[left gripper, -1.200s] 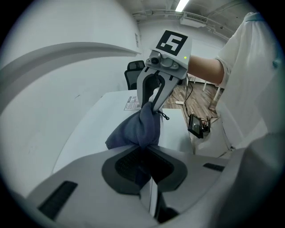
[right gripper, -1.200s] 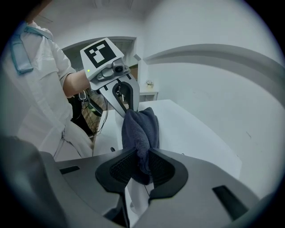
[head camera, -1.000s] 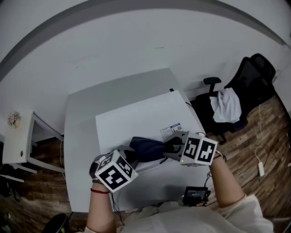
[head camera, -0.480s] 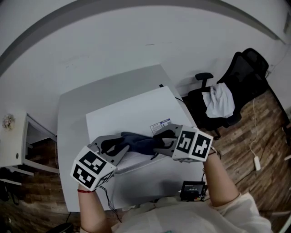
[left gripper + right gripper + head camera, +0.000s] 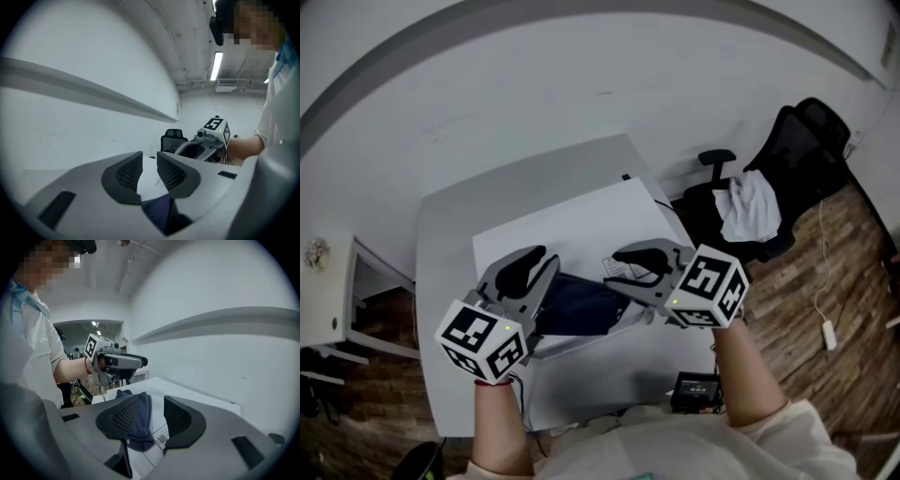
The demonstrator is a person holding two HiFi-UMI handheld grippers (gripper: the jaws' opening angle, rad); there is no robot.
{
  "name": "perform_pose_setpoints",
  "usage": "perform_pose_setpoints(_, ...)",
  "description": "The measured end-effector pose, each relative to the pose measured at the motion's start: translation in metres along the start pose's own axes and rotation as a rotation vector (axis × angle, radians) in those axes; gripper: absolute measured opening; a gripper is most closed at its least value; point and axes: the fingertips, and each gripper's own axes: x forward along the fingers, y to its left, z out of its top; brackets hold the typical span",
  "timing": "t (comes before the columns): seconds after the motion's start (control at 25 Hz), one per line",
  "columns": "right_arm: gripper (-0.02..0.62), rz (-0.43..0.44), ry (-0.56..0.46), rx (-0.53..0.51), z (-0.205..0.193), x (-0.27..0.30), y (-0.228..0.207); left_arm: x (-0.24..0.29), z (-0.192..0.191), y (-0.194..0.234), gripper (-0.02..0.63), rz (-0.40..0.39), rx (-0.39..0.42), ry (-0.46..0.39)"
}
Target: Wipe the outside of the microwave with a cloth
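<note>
A dark blue cloth point(image 5: 581, 305) lies bunched on the white top of the microwave point(image 5: 572, 230). My left gripper point(image 5: 536, 262) hangs above the cloth's left end, open, with nothing between its pads. The cloth point(image 5: 159, 211) shows below its jaws in the left gripper view. My right gripper point(image 5: 619, 267) hovers over the cloth's right end; its jaws are opening and hold nothing. In the right gripper view the cloth point(image 5: 138, 423) lies beyond the jaws, next to a printed label point(image 5: 161, 439). The two grippers face each other across the cloth.
The microwave stands on a grey table point(image 5: 450, 225) against a white wall. A small black device point(image 5: 698, 392) sits at the table's front edge. A black office chair point(image 5: 787, 159) with a white garment stands at the right, a white cabinet point(image 5: 323, 291) at the left.
Both grippers have let go of the cloth's ends, opened and risen above it. The cloth, stretched between them before, now lies on the microwave top.
</note>
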Motion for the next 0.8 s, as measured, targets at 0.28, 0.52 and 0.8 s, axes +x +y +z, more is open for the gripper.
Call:
perform_pose_setpoints(0.28, 0.178, -0.108, -0.097, 0.085, -0.006, -0.008, -0.025, 0.039, -0.006, -0.021, 0.094, -0.016, 0.029, -0.018)
perform_pose_setpoints(0.52, 0.178, -0.181, -0.229, 0.162, 0.003, -0.032, -0.043, 0.057, 0.007, -0.033, 0.091, -0.017, -0.031, -0.123)
perform_pose_setpoints(0.8, 0.134, -0.163, -0.212, 0.076, 0.007, -0.03, -0.036, 0.074, 0.004, -0.045, 0.031, -0.082, -0.042, -0.121)
